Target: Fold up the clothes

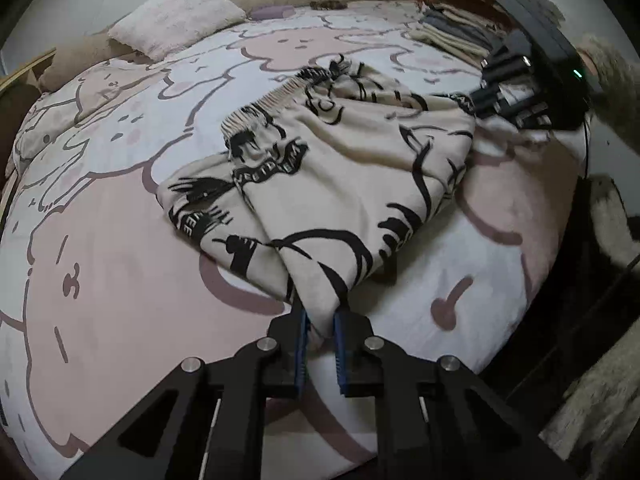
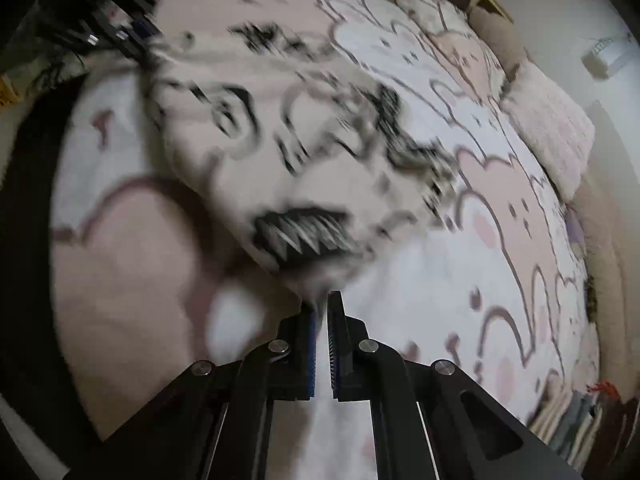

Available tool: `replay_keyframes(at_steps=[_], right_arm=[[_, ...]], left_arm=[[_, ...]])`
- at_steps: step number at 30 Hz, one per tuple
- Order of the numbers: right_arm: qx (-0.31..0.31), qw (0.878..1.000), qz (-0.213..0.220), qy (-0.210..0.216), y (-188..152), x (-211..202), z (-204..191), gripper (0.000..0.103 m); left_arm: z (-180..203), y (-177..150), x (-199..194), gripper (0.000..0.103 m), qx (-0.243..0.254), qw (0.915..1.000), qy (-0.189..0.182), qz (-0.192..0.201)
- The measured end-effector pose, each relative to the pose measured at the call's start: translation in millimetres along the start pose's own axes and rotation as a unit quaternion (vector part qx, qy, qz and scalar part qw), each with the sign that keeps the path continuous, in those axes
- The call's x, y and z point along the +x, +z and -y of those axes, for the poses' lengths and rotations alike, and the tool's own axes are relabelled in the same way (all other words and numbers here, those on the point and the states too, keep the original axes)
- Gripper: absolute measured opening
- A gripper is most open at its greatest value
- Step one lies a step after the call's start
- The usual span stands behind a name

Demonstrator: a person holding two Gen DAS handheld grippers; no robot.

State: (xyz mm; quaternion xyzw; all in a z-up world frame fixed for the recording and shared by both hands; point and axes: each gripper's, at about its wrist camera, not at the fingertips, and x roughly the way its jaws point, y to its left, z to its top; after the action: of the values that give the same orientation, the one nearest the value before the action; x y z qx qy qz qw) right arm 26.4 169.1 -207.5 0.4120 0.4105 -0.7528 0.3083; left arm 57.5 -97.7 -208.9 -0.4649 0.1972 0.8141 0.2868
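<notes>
1. Lying spread across the middle of the bed (image 1: 120,272), the cream garment (image 1: 360,184) with black graphic print is the task's item; it rests on a pink and white cartoon-patterned cover (image 1: 100,320) and is rumpled, with one layer lapped over another.
2. The left gripper (image 1: 320,320) points down at the near edge of that garment. Its jaws are drawn close with a bunch of the cream cloth pinched between the blue pads (image 1: 301,344); the cloth rises in a tented fold from the grip.
3. The right gripper (image 2: 322,308) has its jaws pressed nearly together on a thin edge of the same garment (image 2: 280,152), seen at the tips in the right wrist view. That view is heavily blurred, so the print detail cannot be read.
4. In the left wrist view the right gripper (image 1: 480,100) sits at the far side of the garment, touching its edge, with a fuzzy sleeve (image 1: 616,76) behind it.
5. No open container is visible. The only store of items is a stack of folded clothes (image 1: 460,28) at the far corner of the bed, in cream, grey and beige layers; the count cannot be told.
6. A fluffy white pillow (image 1: 176,16) lies at the head of the bed, well apart from the garment.
</notes>
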Motion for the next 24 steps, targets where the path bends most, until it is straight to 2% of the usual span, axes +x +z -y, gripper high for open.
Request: replay_keyframes(at_steps=[2,5,7,9,11,12,14,15,17,18,19,20,24], right_arm=[[0.012,1.0,-0.021,-0.013,-10.6,8.7,9.3,0.001],[0.047,0.998,-0.022,-0.028,-21.3,-0.6,17.7,0.001],[0.074,0.996,-0.012,-0.042,-23.4,-14.1,20.7,0.001],[0.117,0.992,0.038,-0.026,-12.8,-42.0,17.0,0.001],[0.158,0.983,0.096,0.016,8.8,-60.3,6.7,0.001],[0.176,0.976,0.123,0.038,20.2,-67.1,0.9,0.001],[0.206,0.963,0.156,0.082,43.0,-65.3,-12.3,0.001],[0.217,0.958,0.158,0.097,51.3,-56.3,-16.8,0.001],[0.235,0.954,0.138,0.126,63.3,-27.4,-24.3,0.001],[0.239,0.955,0.116,0.13,63.8,-9.9,-28.2,0.001],[0.237,0.959,0.094,0.124,59.0,6.3,-30.2,0.001],[0.234,0.961,0.09,0.118,52.3,14.4,-30.2,0.0],[0.25,0.96,0.088,0.093,22.5,13.8,-5.6,0.0]], left_arm=[[2.6,-3.8,-6.8,0.013,0.006,1.0,0.002,-0.005],[4.1,-12.5,-19.9,0.019,0.01,0.9996,0.016,-0.021],[0.5,-15.3,-36.1,0.026,-0.017,0.9996,0.019,-0.01],[-3.3,-7.7,-49.8,0.03,-0.065,0.9977,0.005,0.02],[-5.1,6.2,-55.1,0.035,-0.114,0.9919,-0.011,0.055],[-5.7,15.1,-50.5,0.035,-0.149,0.9853,-0.033,0.077],[-3.5,28.6,-34.9,0.035,-0.195,0.9747,-0.06,0.092],[-0.1,33.4,-21.6,0.035,-0.207,0.9721,-0.065,0.09],[6.5,30.9,3.7,0.035,-0.203,0.9762,-0.045,0.061],[9.7,29.3,16.3,0.034,-0.2,0.9781,-0.034,0.046],[11.1,24.0,19.1,0.03,-0.19,0.9802,-0.027,0.05],[10.6,20.6,16.1,0.029,-0.182,0.9816,-0.025,0.053],[6.9,10.8,5.4,0.026,-0.15,0.9872,-0.013,0.053]])
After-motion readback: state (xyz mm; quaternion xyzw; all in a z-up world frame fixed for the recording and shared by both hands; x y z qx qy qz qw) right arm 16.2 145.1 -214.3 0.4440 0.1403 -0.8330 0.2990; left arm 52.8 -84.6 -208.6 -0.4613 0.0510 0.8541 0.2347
